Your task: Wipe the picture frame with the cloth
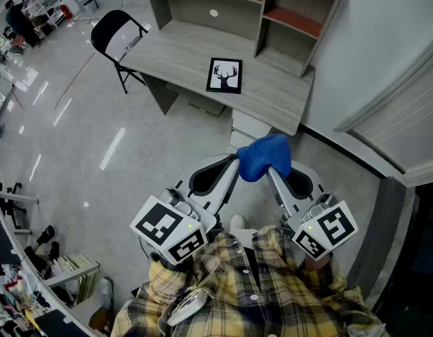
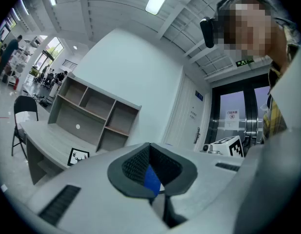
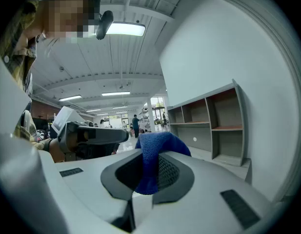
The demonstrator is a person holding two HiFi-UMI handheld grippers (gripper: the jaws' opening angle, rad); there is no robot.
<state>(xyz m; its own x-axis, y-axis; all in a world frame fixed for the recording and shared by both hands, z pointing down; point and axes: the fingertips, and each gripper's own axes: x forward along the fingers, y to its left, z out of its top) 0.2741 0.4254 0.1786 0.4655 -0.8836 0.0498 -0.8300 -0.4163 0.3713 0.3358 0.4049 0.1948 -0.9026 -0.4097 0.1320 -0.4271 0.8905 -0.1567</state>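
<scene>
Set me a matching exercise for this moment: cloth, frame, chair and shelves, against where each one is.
Things:
1. cloth
2. frame
3. chair
4. shelves

Places:
A. lying flat on the desk
B. on the floor, beside the desk
C. standing along the desk's far edge
D. pinched in the jaws

Pairs: 1-D, 2-A, 3-B, 4-C
</scene>
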